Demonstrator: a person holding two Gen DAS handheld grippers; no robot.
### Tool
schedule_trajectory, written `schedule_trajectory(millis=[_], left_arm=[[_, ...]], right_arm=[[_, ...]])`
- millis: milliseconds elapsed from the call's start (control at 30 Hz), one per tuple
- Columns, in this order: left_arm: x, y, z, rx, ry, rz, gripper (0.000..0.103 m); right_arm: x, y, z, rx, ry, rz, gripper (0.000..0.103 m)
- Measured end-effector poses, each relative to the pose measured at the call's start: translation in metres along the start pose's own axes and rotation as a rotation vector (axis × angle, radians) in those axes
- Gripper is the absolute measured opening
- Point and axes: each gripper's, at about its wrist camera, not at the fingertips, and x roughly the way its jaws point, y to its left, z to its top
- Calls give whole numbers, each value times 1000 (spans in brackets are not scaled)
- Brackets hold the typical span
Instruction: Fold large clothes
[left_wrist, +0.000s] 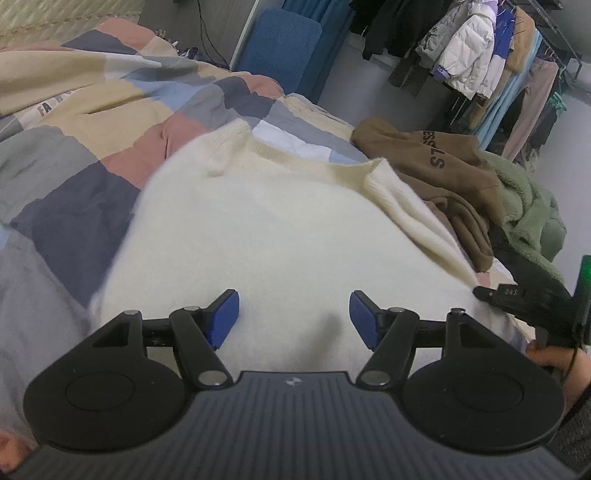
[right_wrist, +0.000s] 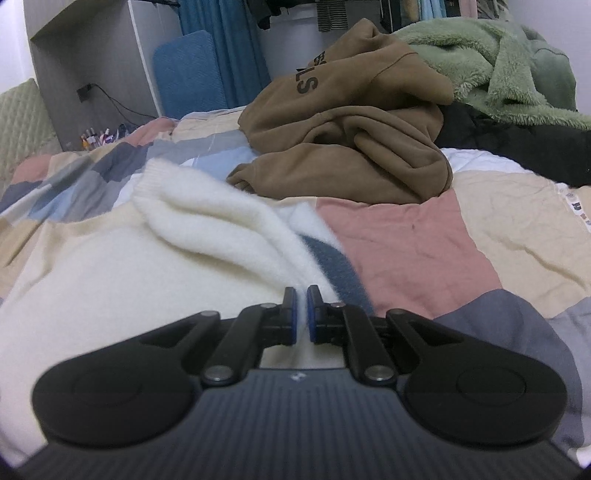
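Note:
A cream knit sweater (left_wrist: 258, 229) lies spread on the patchwork bed quilt (left_wrist: 92, 122), its ribbed edge toward the far side. My left gripper (left_wrist: 293, 317) is open and empty, just above the sweater's near part. My right gripper (right_wrist: 301, 312) is shut on the sweater's edge (right_wrist: 236, 229), with white fabric pinched between its blue pads (right_wrist: 290, 314). The right gripper also shows at the right edge of the left wrist view (left_wrist: 517, 295), at the sweater's right side.
A brown hoodie (right_wrist: 351, 147) lies crumpled on the quilt (right_wrist: 443, 251) beyond the sweater, with a green fleece (right_wrist: 498, 62) and a black garment (right_wrist: 517, 144) behind it. A clothes rack (left_wrist: 498, 55) with hanging jackets stands past the bed. A blue cushion (left_wrist: 284, 48) leans on the wall.

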Motion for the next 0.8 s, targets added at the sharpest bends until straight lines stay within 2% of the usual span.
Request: schedule_trajectory(millis=[133,233,367,533,633,700,733,800], left_arm=[[-16,2,-6,-48,14,-40,74],[-28,3,-14,-112,30,-118,81],[-22,8,-21,-188,78,-147,83],[2,39,-31,-452,189,-226,83],[17,60,-35,-588,212,-240,83],[27,74,-40,-708,218,-290,83],[31,81,-43,-776,222,-317,83],[37,95,-51,-922,194,-355,83]], right_arm=[[-1,-5,1,35,4,26,10],[-2,-4,1,40,4,30,10],[-3,-4,1,52,5,35,10],[-5,-7,1,87,11,57,10],[-6,-9,1,119,18,68,11],[-6,-10,1,144,24,81,12],[-7,-11,1,155,29,89,16],[-10,-11,-1,178,39,117,28]])
